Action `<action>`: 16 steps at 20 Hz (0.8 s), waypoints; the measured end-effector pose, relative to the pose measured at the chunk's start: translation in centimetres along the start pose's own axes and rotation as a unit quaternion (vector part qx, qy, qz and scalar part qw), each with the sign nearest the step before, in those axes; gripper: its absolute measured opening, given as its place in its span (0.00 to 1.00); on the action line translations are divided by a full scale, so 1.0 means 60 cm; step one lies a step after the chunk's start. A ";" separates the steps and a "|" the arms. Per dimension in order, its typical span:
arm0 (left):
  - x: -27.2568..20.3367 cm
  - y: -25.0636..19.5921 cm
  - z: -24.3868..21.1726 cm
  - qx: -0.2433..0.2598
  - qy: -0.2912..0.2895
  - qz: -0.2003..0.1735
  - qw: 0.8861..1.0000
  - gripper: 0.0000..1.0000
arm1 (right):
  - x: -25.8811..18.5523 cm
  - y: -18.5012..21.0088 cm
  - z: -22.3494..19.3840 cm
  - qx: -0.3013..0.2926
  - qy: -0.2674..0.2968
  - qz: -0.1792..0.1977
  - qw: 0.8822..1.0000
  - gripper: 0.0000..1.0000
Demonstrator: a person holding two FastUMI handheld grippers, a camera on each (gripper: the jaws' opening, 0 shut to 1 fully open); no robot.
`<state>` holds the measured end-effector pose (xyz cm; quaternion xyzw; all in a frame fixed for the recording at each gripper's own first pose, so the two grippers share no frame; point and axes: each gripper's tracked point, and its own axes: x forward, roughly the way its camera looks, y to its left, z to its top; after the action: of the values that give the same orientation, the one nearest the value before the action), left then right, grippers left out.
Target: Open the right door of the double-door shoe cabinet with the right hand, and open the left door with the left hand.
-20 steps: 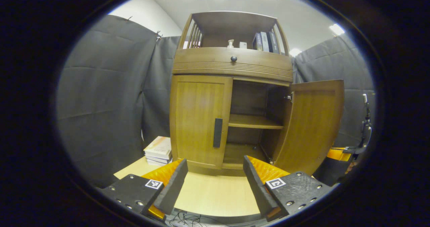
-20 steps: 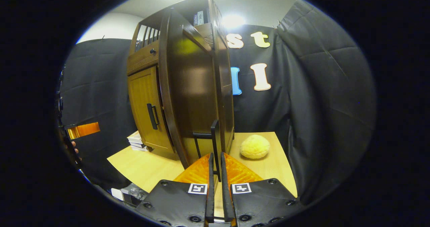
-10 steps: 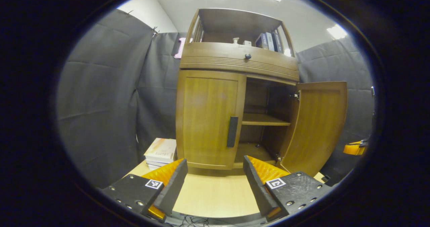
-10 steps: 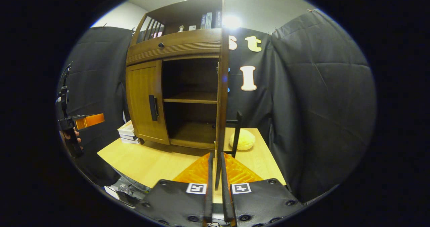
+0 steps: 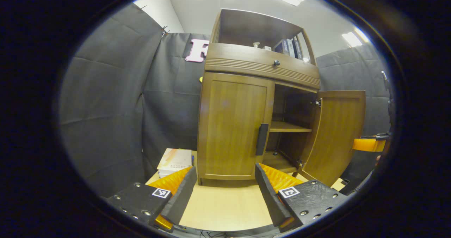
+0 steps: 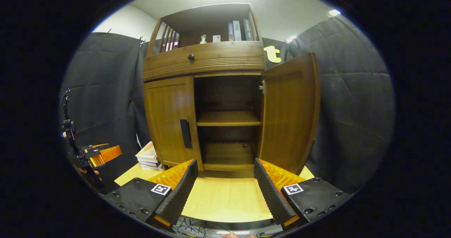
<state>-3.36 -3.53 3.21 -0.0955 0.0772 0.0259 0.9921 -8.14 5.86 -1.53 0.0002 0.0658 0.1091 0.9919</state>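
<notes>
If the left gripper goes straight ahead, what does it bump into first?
Probably the closed left door of the shoe cabinet, near its handle. The open hand-held gripper points about there, over bare tabletop, though depth is hard to judge.

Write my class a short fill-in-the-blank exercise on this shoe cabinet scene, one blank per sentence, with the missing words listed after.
1. The cabinet's right door stands ____.
2. The left door is ____, its dark handle untouched.
3. The fingers of the right gripper are spread ____, holding nothing.
4. A stack of ____ lies on the table beside the cabinet's left side.

Missing words: open; closed; apart; books
</notes>
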 end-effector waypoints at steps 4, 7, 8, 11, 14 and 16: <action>0.030 0.008 0.002 -0.003 0.001 -0.008 1.000 0.94 | 0.040 0.018 0.024 -0.004 -0.019 -0.004 1.000 0.97; 0.064 0.016 0.025 0.016 -0.007 -0.003 1.000 0.94 | 0.075 0.012 0.042 -0.014 -0.037 -0.010 0.999 0.96; 0.077 0.015 0.033 0.017 -0.009 -0.003 1.000 0.94 | 0.085 0.012 0.047 -0.017 -0.041 -0.008 0.999 0.96; 0.122 -0.005 0.055 0.008 -0.013 -0.013 1.000 0.96 | 0.113 -0.007 0.059 -0.032 -0.061 -0.019 0.997 0.96; 0.184 -0.032 0.068 0.017 -0.015 -0.017 1.000 0.95 | 0.135 -0.016 0.044 -0.032 -0.057 -0.021 0.998 0.96; 0.223 -0.059 0.068 0.022 -0.008 -0.020 1.000 0.95 | 0.144 -0.015 0.027 -0.026 -0.052 -0.013 0.998 0.97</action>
<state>10.69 -5.70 5.73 -0.0747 0.0680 0.0053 0.9949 0.63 6.85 -1.05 -0.0208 0.0116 0.0981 0.9949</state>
